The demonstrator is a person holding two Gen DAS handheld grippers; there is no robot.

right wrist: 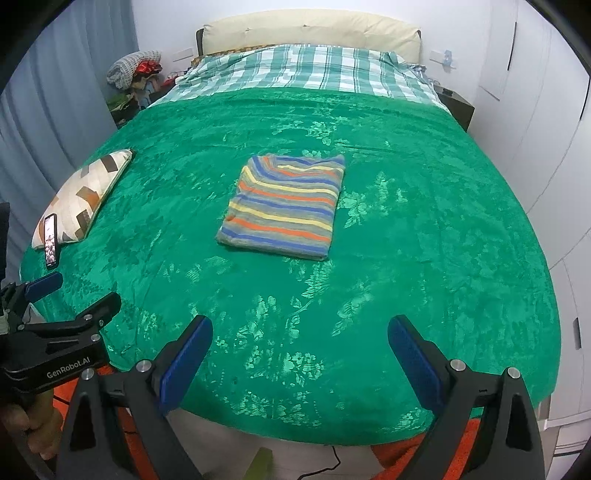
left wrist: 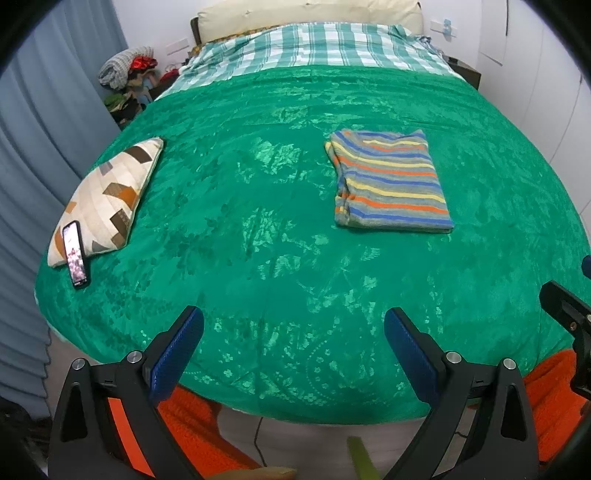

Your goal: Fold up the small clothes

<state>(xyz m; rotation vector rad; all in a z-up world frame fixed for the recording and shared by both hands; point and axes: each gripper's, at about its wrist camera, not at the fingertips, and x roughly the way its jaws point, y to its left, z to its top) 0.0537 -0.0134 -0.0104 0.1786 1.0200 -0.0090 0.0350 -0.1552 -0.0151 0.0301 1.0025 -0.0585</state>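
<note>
Both tools gape wide and empty over the bed's near edge: the left tool [left wrist: 293,328], stamped "GenRobot.AI", and the right tool [right wrist: 300,336], each with ribbed blue pads [right wrist: 186,363]. Well beyond them, a striped knit garment [right wrist: 284,206] lies folded square on the shiny green blanket [right wrist: 424,258]. A phone [left wrist: 75,254] leans on a patchwork pillow [left wrist: 110,195].

Bedroom: bed [right wrist: 461,280] under a green patterned blanket [right wrist: 406,258], filling most of the view; green-and-white checked sheet [right wrist: 306,66] at the head; cream padded headboard [right wrist: 310,31] against a white wall [right wrist: 166,26]; blue-grey curtains [left wrist: 33,122] along the left; white wardrobe doors [right wrist: 546,110] on the right; dark bedside table [right wrist: 458,105]; heap of clothes [left wrist: 127,79] in the far left corner; orange rug [left wrist: 550,402] on the floor; even, flat lighting.
</note>
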